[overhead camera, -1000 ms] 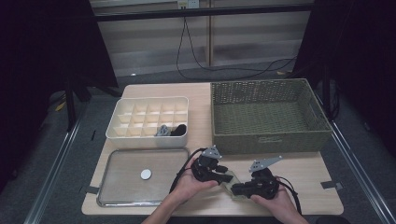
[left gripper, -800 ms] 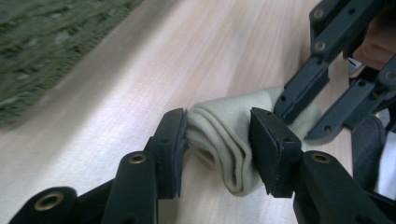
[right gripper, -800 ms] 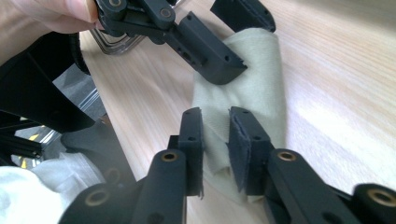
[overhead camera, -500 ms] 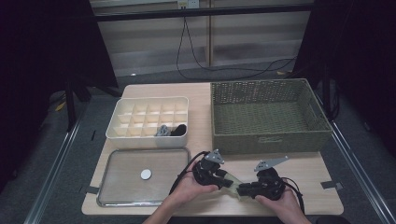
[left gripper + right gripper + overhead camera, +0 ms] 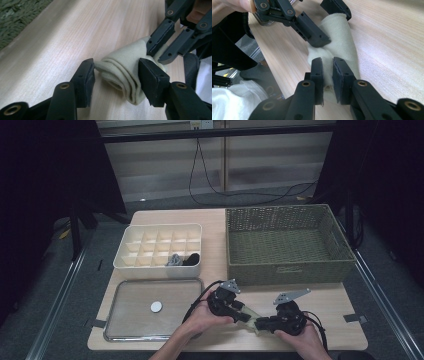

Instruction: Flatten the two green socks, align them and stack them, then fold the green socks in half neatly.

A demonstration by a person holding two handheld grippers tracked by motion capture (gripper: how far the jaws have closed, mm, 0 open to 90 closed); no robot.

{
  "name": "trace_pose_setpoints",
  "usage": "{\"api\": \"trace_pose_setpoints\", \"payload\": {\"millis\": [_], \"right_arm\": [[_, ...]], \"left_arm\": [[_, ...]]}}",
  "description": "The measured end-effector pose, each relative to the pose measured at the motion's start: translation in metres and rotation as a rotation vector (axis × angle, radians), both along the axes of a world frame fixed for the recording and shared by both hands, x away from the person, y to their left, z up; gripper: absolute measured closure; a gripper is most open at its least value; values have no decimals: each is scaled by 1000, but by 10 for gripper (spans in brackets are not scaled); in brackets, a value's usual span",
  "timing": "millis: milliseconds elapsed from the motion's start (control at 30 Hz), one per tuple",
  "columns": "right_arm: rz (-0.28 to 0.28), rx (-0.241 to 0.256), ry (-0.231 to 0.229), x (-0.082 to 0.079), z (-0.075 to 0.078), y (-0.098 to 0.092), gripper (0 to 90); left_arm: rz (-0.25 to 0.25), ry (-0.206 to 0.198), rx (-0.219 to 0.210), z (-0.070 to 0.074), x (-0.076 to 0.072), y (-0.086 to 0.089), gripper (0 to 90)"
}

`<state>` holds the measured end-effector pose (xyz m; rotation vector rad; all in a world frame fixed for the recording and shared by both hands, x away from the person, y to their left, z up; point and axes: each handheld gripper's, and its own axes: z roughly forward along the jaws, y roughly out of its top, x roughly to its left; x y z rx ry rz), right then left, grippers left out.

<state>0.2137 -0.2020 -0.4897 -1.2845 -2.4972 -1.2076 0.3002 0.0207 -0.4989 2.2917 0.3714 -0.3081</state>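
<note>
The high view takes in the green basket [image 5: 287, 245] far right and the divided white box [image 5: 159, 249] far left. The gripper views show the cream sock [image 5: 125, 67] on the near table. The left gripper [image 5: 116, 75] straddles its rolled end, jaws wide. The right gripper [image 5: 327, 71] pinches its other end narrowly.

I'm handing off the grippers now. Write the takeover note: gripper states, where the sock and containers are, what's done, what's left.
Right gripper: shut on the cream sock.
Left gripper: open, jaws either side of the sock's folded end.
Sock lies on the table, in front of the green basket.
Done: two dark rolled items sit in the divided box.
Left: probably finish folding the sock and stow it.
</note>
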Motion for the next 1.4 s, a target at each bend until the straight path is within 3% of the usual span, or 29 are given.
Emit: {"api": "trace_pose_setpoints", "payload": {"millis": [167,200,300,333,367,433,500,600,667,700,733,867,967,1000,1033,1133,1200,1233,1267,1400], "right_arm": [[6,-17,-12,-1,1,0,797],[6,-20,-16,-1,1,-1,797],[3,-16,-15,-1,0,-1,800],[6,-18,-18,-1,0,-1,800],[6,-19,-20,-1,1,-1,801],[7,-22,-23,-1,1,-1,801],[5,-20,-25,-1,0,-2,801],[4,-13,-31,-1,0,-2,800],[6,-10,-37,0,0,-3,789],[6,-7,-46,0,0,-3,777],[9,-3,-47,0,0,-4,756],[13,46,-39,3,2,-4,637],[20,66,-56,4,4,-3,608],[16,71,-60,4,6,-4,600],[16,81,-70,5,6,-5,593],[-4,82,-75,4,8,-8,582],[-16,85,-77,4,9,-11,571],[-16,83,-80,4,8,-12,566],[-24,79,-82,4,8,-13,557],[-22,66,-82,6,8,-13,536]], "left_arm": [[-66,18,29,3,-1,-4,491],[-60,25,11,1,-3,-5,495],[-62,44,23,2,-4,-5,519],[-61,50,3,1,-4,-5,535],[-81,42,37,2,-3,-4,556],[-61,82,2,0,-4,-4,591],[-53,90,-1,0,-5,-4,626],[-47,50,24,3,-6,-3,665],[-27,68,12,4,-7,-4,674],[-15,58,21,4,-7,-3,678],[-17,66,-6,3,-6,-3,683],[14,69,5,7,-3,0,691],[24,75,-8,9,-2,4,691],[20,72,8,11,-1,6,691],[34,78,-9,11,0,7,691],[49,69,10,16,3,14,691],[64,75,-10,17,3,18,690],[81,65,13,21,3,21,691],[77,93,0,21,4,23,690],[92,88,8,26,4,31,690]]}}
